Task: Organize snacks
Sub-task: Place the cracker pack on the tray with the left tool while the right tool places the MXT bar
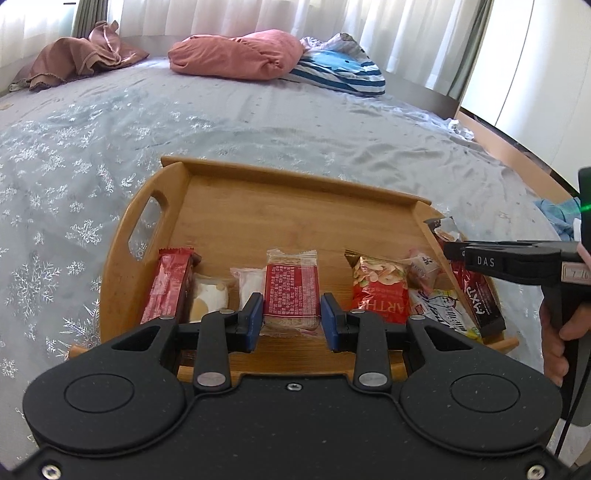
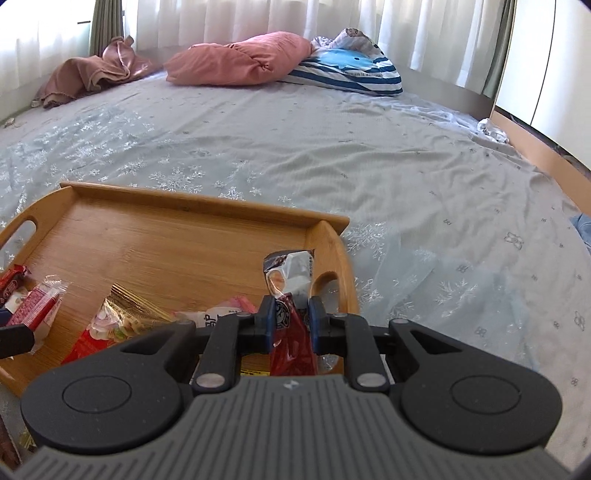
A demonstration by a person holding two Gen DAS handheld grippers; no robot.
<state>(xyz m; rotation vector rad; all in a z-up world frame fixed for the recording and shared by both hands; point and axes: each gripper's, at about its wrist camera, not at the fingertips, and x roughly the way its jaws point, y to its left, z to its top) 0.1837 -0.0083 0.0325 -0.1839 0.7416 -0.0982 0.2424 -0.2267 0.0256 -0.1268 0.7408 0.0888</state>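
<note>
The left gripper [image 1: 291, 317] clamps a clear-wrapped red-labelled cracker packet [image 1: 292, 291] over the wooden handled tray [image 1: 258, 206]. The right gripper [image 2: 291, 321], beside it, pinches a dark red snack wrapper [image 2: 291, 332], seemingly above the tray's right handle.

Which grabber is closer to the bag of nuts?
The left. The left gripper, closed on a red-label snack, sits just beside the bag of nuts. The right gripper holds a dark red bar by the tray's right handle.

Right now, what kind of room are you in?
Most likely a bedroom. The wooden tray of snacks sits on a bed with a snowflake-print sheet, a pink pillow and a striped pillow lie at the far end, and white curtains hang behind them.
</note>
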